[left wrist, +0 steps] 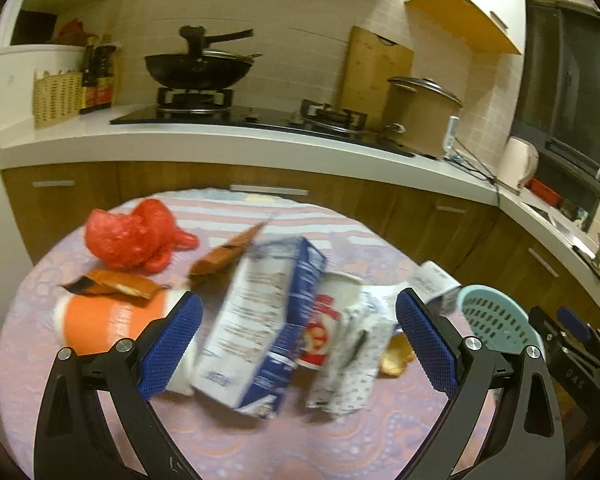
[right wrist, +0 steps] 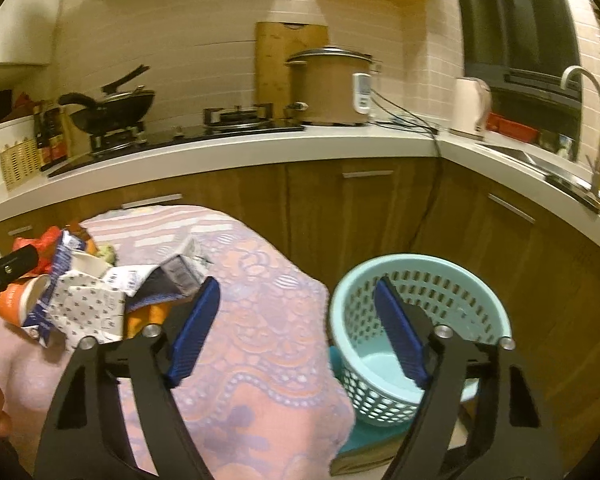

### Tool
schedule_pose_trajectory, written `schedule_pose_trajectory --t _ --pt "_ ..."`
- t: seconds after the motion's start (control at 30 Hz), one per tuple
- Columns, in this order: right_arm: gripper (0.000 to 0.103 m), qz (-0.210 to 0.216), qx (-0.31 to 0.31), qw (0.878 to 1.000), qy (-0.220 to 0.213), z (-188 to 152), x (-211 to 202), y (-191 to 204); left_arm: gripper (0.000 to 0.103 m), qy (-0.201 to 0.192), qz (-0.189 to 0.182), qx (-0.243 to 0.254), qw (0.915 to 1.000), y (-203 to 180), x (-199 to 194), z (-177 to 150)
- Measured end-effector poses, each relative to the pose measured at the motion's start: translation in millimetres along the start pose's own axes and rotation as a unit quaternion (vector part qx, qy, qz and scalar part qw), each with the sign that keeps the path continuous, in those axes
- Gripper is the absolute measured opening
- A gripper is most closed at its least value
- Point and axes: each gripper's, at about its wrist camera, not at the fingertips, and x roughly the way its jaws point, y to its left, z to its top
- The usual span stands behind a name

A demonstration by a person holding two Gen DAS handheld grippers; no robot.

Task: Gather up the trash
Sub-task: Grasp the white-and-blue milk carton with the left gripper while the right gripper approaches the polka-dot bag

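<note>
— Kitchen, evening light: we hold our left gripper low over the round table, pointing forward at the heap of trash. Its blue pads stand wide apart, gripping nothing. Between them leans a blue-and-white carton, tilted and blurred.

— And around it?

— To its left lies an orange cup on its side, with a brown wrapper across it. Farther back sits a crumpled red plastic bag, with a second brown wrapper near it. To the carton's right we see a white cup with a red print, dotted white paper and a bit of orange peel.

— Where is our right gripper?

— Our right gripper hangs above the table's right edge, aimed toward the kitchen counter. It too is spread wide and holds nothing. One pad is over the pink patterned tablecloth; the other pad is seen against the teal basket.

— The basket's place?

— It stands beside the table, lower than the tabletop, on a teal surface we cannot make out. Nothing shows in the part of the basket we can see. The trash heap lies well to its left.
</note>
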Motion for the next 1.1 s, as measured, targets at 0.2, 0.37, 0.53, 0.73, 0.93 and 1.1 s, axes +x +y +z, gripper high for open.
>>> schedule_pose_trajectory --t 0.2,0.37,0.53,0.73,0.93,1.1 --pt "0.066 0.053 -0.026 0.998 -0.003 7.5 0.2 32.7 0.091 0.035 -0.017 -0.003 0.9992 18.1 12.6 12.4" --pt "0.066 0.074 -0.054 0.996 0.002 3.7 0.5 56.8 0.087 0.079 -0.043 -0.014 0.9958 39.5 37.2 4.3" --pt "0.066 0.082 -0.064 0.994 0.018 -1.7 7.1 66.2 0.083 0.095 -0.056 -0.008 0.9939 43.9 60.4 1.2" --pt "0.066 0.091 -0.076 0.993 0.029 -5.9 13.2 76.2 0.082 0.099 -0.054 0.019 0.9934 31.5 67.9 -2.6" --pt "0.066 0.098 -0.086 0.991 0.038 -10.8 18.9 84.6 0.082 0.11 -0.059 0.038 0.9915 26.5 65.7 -6.9" --pt "0.066 0.096 -0.079 0.991 0.044 -11.1 23.7 82.3 0.083 0.115 -0.068 0.042 0.9901 31.1 64.9 -12.2"
